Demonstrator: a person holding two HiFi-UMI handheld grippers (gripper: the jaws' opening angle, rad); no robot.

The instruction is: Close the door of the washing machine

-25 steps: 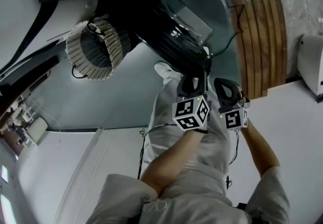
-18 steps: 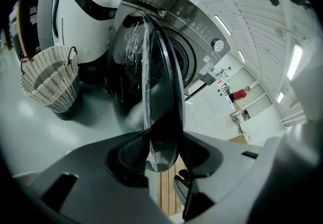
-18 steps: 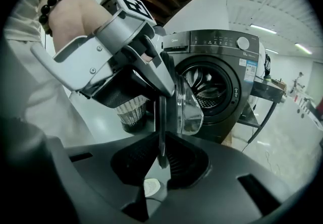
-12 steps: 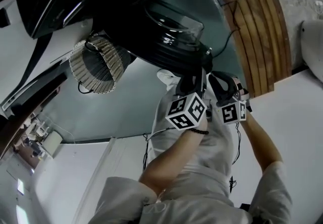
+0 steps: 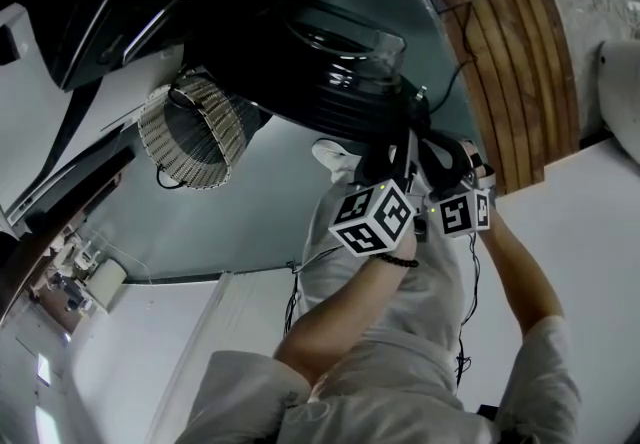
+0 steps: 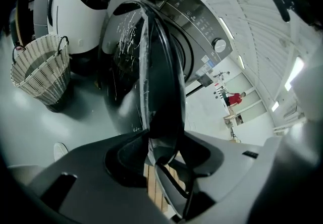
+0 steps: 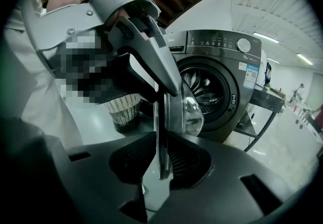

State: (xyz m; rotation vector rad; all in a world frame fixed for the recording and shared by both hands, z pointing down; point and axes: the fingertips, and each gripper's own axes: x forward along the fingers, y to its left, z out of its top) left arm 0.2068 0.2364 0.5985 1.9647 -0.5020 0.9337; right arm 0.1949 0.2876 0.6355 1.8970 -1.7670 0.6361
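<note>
Gripping the door [image 5: 335,82] two-handed
Arms side by side, my left claw [image 5: 388,164] and right claw [image 5: 440,157] each pinch its rim; from above the washer [image 7: 224,61] is lost in dark.

Between the jaws of the left gripper [image 5: 398,160]: rim of the door [image 6: 160,87], edge-on. Just right of it, on the same rim, the right gripper [image 5: 442,150], rim likewise between its jaws. Ahead of the left gripper, right of the door: the washing machine [image 6: 194,21]. Left and farther off, on the floor [image 6: 75,122]: the basket [image 6: 39,72], with a second machine [image 6: 83,11] behind. Below the jaws, beyond the door: a slatted panel [image 6: 153,187]. Ahead-right of the right gripper: the drum opening [image 7: 209,87].
</note>
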